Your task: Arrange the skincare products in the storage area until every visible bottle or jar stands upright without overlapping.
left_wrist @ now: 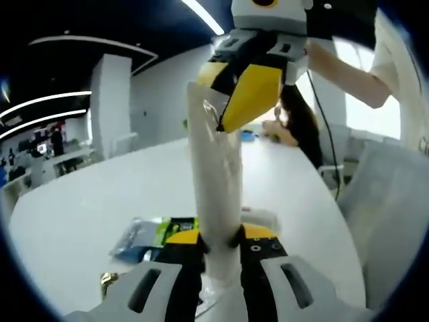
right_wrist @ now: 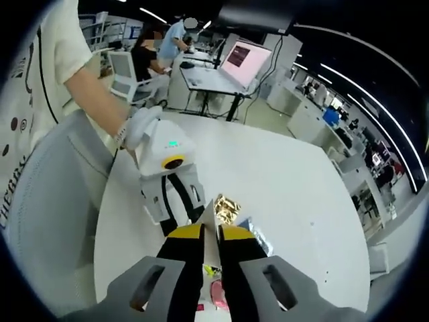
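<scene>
A long pale white tube is held in the air above the white table. My left gripper is shut on its lower part, with a yellow-tipped jaw on each side. My right gripper reaches in from the top and pinches the tube's upper end. In the right gripper view, my right gripper is shut on the tube's thin flat end. Just beyond it is my left gripper, held by a gloved hand.
Under the tube lie a green and black packet, a bluish sachet and a gold cap. A gold item, a silvery packet and a pink item also lie on the table. A grey chair stands at its edge.
</scene>
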The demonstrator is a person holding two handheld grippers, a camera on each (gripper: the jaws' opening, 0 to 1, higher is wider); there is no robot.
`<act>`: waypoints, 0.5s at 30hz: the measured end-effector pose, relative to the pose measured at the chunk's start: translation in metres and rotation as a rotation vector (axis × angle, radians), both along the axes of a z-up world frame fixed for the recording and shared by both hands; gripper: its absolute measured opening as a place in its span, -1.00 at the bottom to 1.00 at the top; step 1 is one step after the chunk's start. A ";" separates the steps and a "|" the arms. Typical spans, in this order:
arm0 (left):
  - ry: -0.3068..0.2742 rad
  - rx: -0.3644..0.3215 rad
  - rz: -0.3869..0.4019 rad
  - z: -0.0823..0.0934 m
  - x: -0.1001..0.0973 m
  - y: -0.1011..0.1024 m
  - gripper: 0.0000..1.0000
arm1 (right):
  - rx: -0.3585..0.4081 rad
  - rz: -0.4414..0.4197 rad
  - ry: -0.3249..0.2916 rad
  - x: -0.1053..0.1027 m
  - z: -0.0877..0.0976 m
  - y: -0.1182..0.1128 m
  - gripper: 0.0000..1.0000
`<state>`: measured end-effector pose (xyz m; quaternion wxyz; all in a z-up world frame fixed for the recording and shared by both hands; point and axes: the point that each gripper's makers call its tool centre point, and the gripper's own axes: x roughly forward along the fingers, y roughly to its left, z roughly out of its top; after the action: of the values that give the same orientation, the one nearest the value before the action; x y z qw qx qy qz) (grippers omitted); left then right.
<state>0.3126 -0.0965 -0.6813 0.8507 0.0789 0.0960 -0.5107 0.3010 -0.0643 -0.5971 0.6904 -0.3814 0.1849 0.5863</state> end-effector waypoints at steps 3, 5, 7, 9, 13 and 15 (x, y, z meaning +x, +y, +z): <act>-0.009 -0.002 -0.005 0.001 0.001 -0.004 -0.64 | -0.015 0.004 0.000 0.003 0.000 -0.002 -0.85; -0.014 -0.002 -0.005 0.002 0.004 -0.005 -0.64 | -0.026 0.008 -0.004 0.005 0.000 -0.004 -0.85; -0.015 -0.005 -0.005 0.001 0.009 -0.005 -0.63 | -0.036 0.011 -0.005 0.007 0.000 -0.005 -0.86; -0.017 -0.007 -0.008 0.001 0.011 -0.007 -0.63 | -0.047 0.014 0.001 0.009 0.000 -0.007 -0.86; -0.020 -0.006 -0.018 0.001 0.011 -0.009 -0.63 | -0.056 0.017 0.013 0.013 0.001 -0.009 -0.87; -0.017 -0.008 -0.016 0.000 0.013 -0.010 -0.63 | -0.056 0.019 0.023 0.015 0.001 -0.011 -0.87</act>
<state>0.3256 -0.1062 -0.6809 0.8476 0.0806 0.0863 -0.5174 0.3159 -0.0751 -0.5960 0.6716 -0.3956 0.2056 0.5918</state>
